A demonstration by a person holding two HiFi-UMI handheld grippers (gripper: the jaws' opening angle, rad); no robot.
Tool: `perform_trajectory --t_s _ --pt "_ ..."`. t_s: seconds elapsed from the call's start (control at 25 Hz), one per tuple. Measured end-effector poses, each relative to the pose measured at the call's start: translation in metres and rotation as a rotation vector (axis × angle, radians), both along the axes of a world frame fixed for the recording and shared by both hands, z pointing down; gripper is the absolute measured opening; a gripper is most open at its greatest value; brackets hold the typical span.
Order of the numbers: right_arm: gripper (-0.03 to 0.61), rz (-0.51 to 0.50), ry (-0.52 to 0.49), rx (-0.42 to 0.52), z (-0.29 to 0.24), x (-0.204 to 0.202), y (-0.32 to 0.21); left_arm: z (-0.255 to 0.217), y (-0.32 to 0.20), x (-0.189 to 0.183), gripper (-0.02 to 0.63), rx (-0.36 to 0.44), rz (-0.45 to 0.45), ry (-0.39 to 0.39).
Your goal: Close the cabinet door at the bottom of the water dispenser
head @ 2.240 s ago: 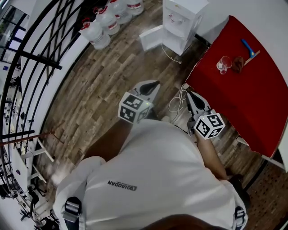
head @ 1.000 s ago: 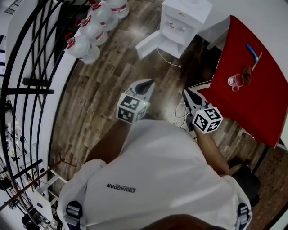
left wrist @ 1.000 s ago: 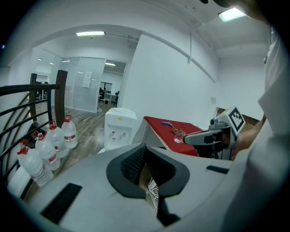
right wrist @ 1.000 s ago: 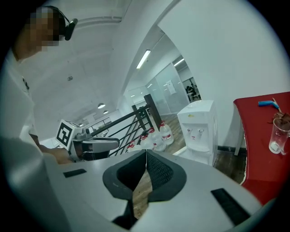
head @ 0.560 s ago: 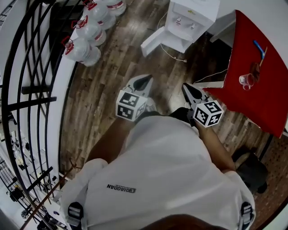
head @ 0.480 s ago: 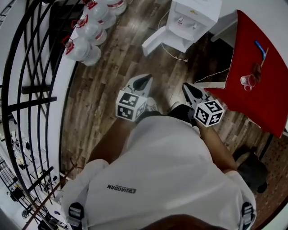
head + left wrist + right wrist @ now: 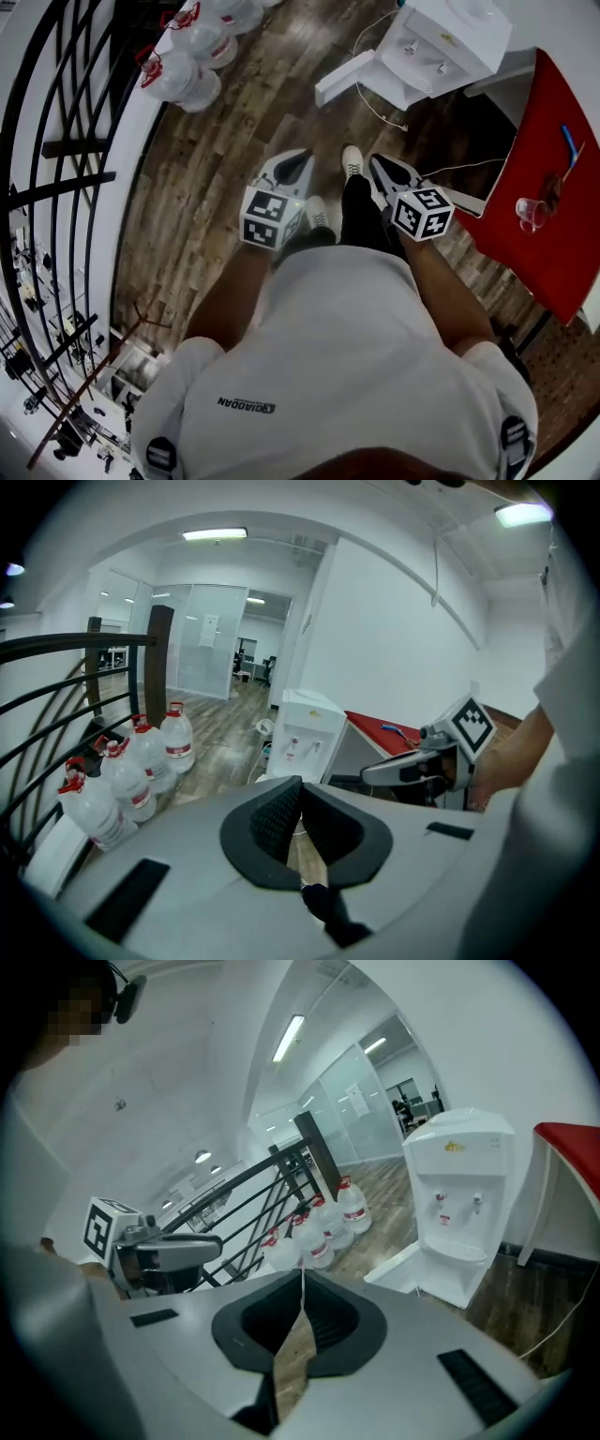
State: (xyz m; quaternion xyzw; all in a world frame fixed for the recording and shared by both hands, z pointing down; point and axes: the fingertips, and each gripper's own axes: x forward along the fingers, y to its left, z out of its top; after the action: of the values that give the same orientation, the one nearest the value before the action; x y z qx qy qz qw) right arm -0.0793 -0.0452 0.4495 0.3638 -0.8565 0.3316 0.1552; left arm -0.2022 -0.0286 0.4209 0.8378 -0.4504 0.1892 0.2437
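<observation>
The white water dispenser (image 7: 452, 45) stands on the wood floor at the upper right of the head view. Its bottom cabinet door (image 7: 345, 77) swings open to the left. The dispenser (image 7: 459, 1194) and the open door (image 7: 401, 1275) also show ahead in the right gripper view. From the left gripper view, the dispenser (image 7: 305, 731) is farther off. My left gripper (image 7: 302, 156) and right gripper (image 7: 375, 161) are held side by side in the air, well short of the door. Both are shut and hold nothing.
Several large water bottles (image 7: 187, 56) stand by the black railing (image 7: 66, 141) at the left. A red table (image 7: 553, 197) with a clear cup (image 7: 528, 211) and a blue tool (image 7: 569, 141) is to the right. A white cable (image 7: 380, 108) trails over the floor.
The person has stepped forward toward the dispenser, one shoe now out between the grippers. Both grippers have come forward and lower, still shut. The dispenser sits farther right in the head view.
</observation>
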Motion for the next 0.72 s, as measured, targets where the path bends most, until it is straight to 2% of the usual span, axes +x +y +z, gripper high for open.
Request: perform_trajectory --t_s 0.24,0.36,0.48,0.52,0.56,0.72 --pt "0.023 -0.023 0.010 -0.142 0.107 -0.034 -0.086 0.041 -0.045 -0.012 0.000 -0.078 -0.067 -0.047" --pt "0.025 -0.006 0.044 -0.152 0.162 -0.046 -0.134 0.069 -0.068 -0.016 0.000 -0.117 -0.114 -0.051" --pt "0.028 0.048 0.060 -0.152 0.217 -0.055 -0.184 0.104 -0.087 -0.022 0.000 -0.179 -0.208 -0.025" --pt "0.056 0.062 0.060 -0.167 0.237 -0.058 -0.196 0.115 -0.089 -0.022 0.000 -0.205 -0.230 -0.017" --pt "0.111 0.069 0.064 -0.185 0.257 -0.062 -0.205 0.124 -0.090 -0.021 0.000 -0.228 -0.242 -0.013" --pt "0.154 0.039 0.132 -0.244 0.331 -0.081 -0.224 0.157 -0.090 -0.016 0.000 -0.289 -0.259 -0.021"
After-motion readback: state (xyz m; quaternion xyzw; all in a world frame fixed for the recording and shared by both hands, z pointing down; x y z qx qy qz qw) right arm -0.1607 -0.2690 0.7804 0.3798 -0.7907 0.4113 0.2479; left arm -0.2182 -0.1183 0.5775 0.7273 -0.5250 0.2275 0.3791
